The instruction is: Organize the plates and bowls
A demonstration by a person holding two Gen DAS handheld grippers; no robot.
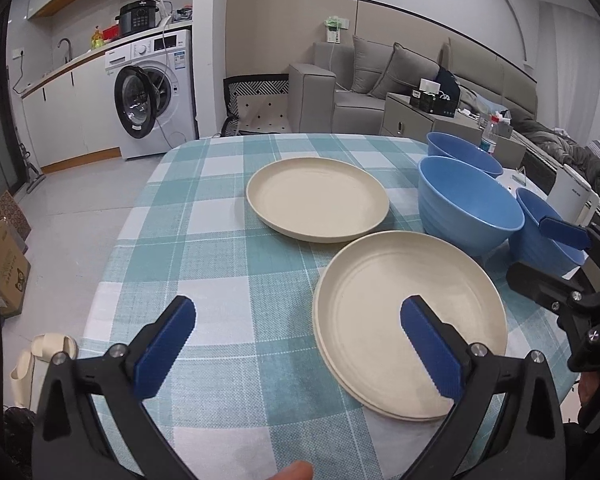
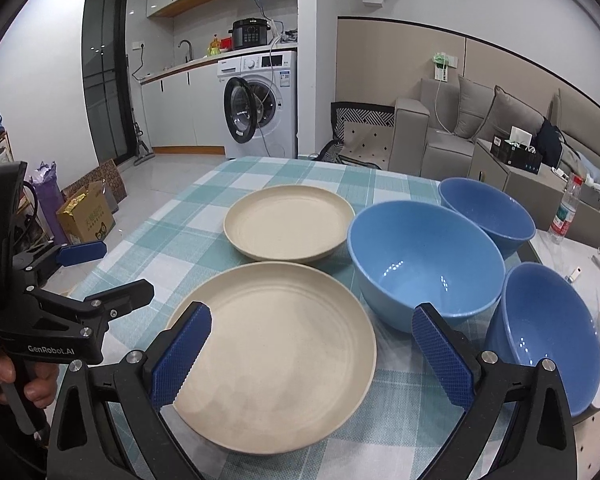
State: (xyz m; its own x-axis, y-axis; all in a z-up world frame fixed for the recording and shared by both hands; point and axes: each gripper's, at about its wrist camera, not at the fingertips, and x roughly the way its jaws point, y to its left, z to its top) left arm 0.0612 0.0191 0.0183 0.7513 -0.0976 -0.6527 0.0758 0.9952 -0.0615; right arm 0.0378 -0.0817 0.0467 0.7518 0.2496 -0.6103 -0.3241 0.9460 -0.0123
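Two cream plates lie on the checked tablecloth: a near plate point(image 1: 410, 320) point(image 2: 276, 352) and a far plate point(image 1: 318, 198) point(image 2: 290, 222). The near one looks like two stacked, with a second rim under it. Three blue bowls stand to the right: a large middle bowl point(image 1: 470, 204) point(image 2: 424, 262), a far bowl point(image 1: 462, 152) point(image 2: 486, 210) and a near bowl point(image 1: 544, 236) point(image 2: 548, 330). My left gripper point(image 1: 298, 350) is open and empty, above the cloth left of the near plate. My right gripper point(image 2: 312, 356) is open and empty over the near plate.
The table's left edge point(image 1: 112, 264) drops to the floor with cardboard boxes point(image 2: 86, 216). A washing machine point(image 1: 156, 92) and sofa point(image 1: 340, 92) stand behind. A water bottle point(image 2: 566, 210) and white appliance point(image 1: 574, 200) sit right of the bowls.
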